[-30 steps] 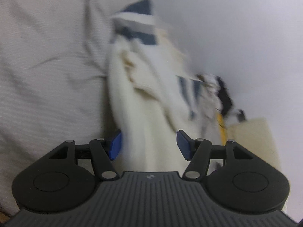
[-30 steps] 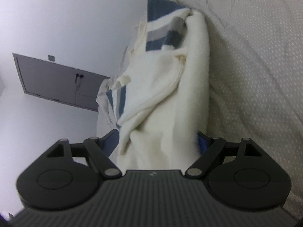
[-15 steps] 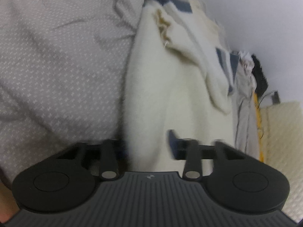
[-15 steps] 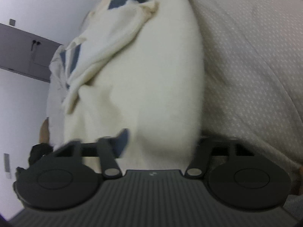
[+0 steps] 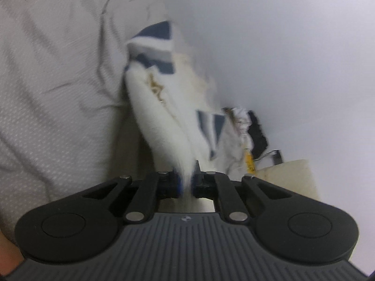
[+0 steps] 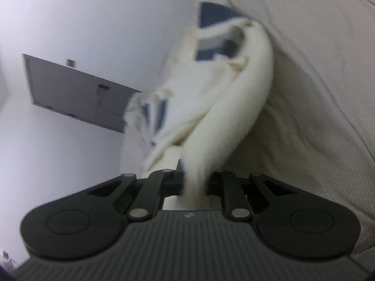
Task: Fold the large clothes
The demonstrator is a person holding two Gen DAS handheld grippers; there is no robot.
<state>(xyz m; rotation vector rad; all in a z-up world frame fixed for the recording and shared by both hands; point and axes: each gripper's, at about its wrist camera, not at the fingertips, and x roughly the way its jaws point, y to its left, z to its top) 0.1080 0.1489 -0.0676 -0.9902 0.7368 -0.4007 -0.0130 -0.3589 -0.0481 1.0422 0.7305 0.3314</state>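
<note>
From my left wrist camera, my left gripper (image 5: 186, 182) has its jaws clenched on a bunched edge of the cream garment (image 5: 164, 121), a fluffy white piece with navy and grey stripes. The cloth runs away from the jaws in a loose, twisted rope over the bed (image 5: 54, 89), which wears a pale dotted cover, toward the bed's far edge by the wall. I judge the folding barely begun: the garment is gathered and crumpled, no flat panel or crease shows, so spreading it out and every fold are left. Only this view shows a heap of other clothes (image 5: 246, 128) beyond the garment, with something black and something yellow in it, and a cream padded surface (image 5: 286, 175) at right. From my right wrist camera, my right gripper (image 6: 194, 185) is closing its jaws on another bunch of the same garment, the pads already pressing the fluffy cloth between them. Here the bed cover lies to the right of the garment. Only this view shows a grey door (image 6: 77, 93) in the white wall at left. Both views are blurred.
</note>
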